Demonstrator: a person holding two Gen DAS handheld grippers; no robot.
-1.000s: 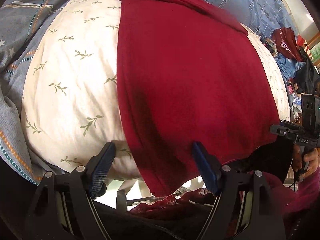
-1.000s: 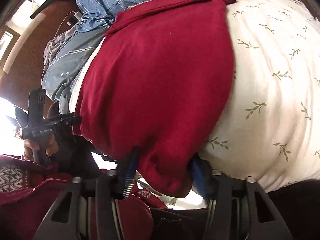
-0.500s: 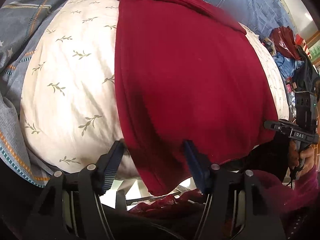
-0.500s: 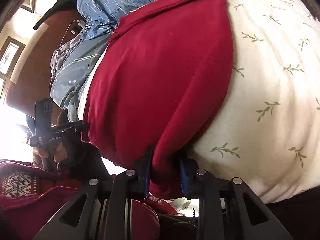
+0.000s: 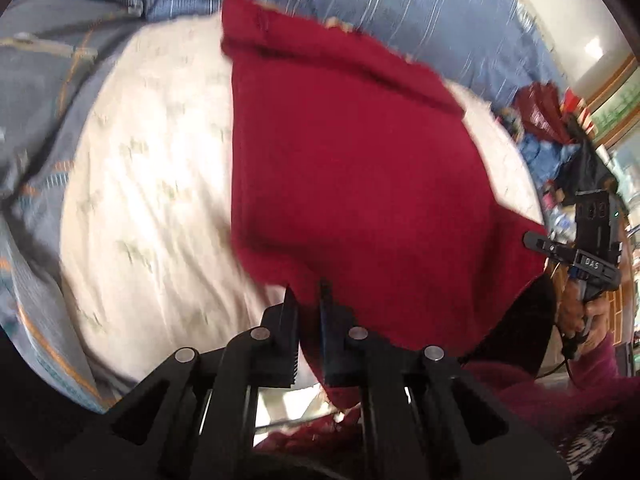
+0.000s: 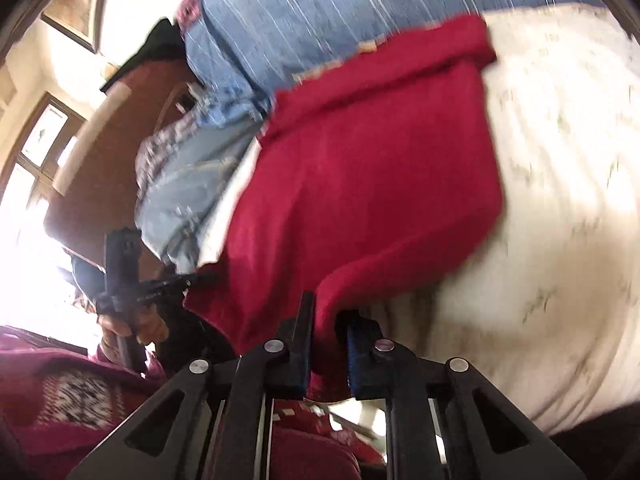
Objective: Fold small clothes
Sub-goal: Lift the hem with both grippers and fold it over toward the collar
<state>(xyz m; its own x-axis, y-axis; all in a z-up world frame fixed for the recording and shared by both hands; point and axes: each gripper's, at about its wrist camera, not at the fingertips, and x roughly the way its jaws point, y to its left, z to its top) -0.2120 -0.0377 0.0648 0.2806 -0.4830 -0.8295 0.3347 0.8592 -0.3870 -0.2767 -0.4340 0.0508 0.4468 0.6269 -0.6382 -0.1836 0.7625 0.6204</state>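
Garment: red cloth spread flat on a cream leaf-print pillow, near edge hanging off toward the person.
Far edge: a folded band of the cloth lies along the pillow's far side, against blue plaid bedding.
Left gripper: jaws nearly together, pinching the cloth's near-left corner.
Right gripper: jaws clamped on the near-right corner, fabric bunched between them.
Surroundings: grey striped blanket left of the pillow; wooden headboard beyond.
Image quality: both views motion-blurred.
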